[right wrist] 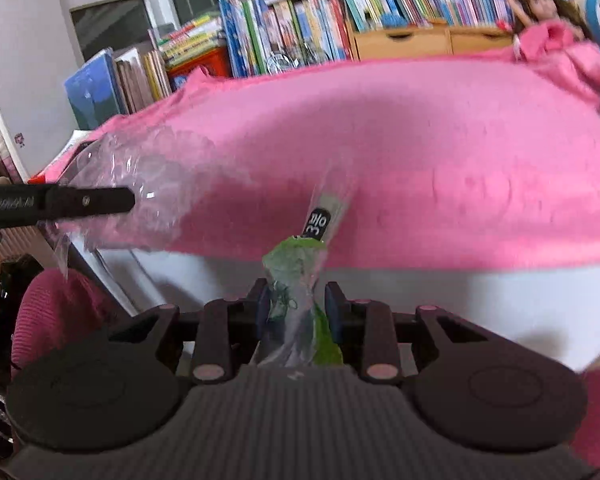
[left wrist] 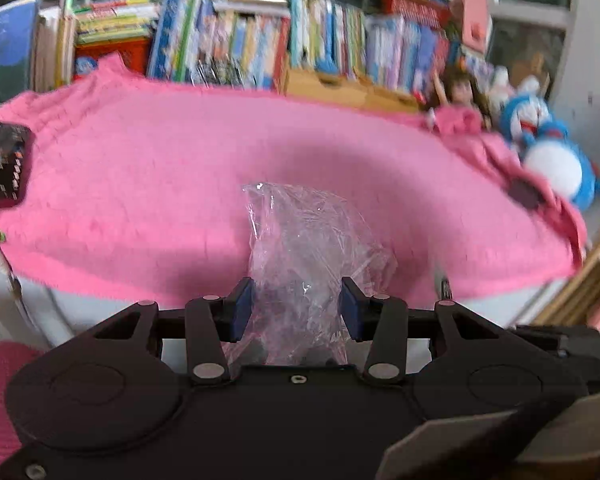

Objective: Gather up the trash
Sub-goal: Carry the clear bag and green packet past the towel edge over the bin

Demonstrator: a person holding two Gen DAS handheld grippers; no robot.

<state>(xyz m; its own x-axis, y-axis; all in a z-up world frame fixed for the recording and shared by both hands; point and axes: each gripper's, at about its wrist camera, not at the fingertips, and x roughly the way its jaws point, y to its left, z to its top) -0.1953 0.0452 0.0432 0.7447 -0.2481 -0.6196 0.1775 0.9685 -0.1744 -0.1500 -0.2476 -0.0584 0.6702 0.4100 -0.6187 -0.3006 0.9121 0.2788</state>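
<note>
My left gripper [left wrist: 296, 308] is shut on a crumpled clear plastic bag [left wrist: 300, 248], which stands up from between its blue pads in front of the pink cloth [left wrist: 148, 168]. In the right wrist view the same clear plastic bag [right wrist: 148, 184] shows at the left, with the left gripper's black finger [right wrist: 88, 202] across it. My right gripper [right wrist: 298, 306] is shut on a green and clear wrapper [right wrist: 300, 276] with a black label, held upright over the table's white edge.
The pink cloth covers a white table [right wrist: 440, 300]. A black card [left wrist: 4, 164] lies at its left end. Behind stand a row of books [left wrist: 260, 36], a wooden drawer box [left wrist: 340, 84], a doll [left wrist: 460, 92] and a blue plush toy [left wrist: 548, 148].
</note>
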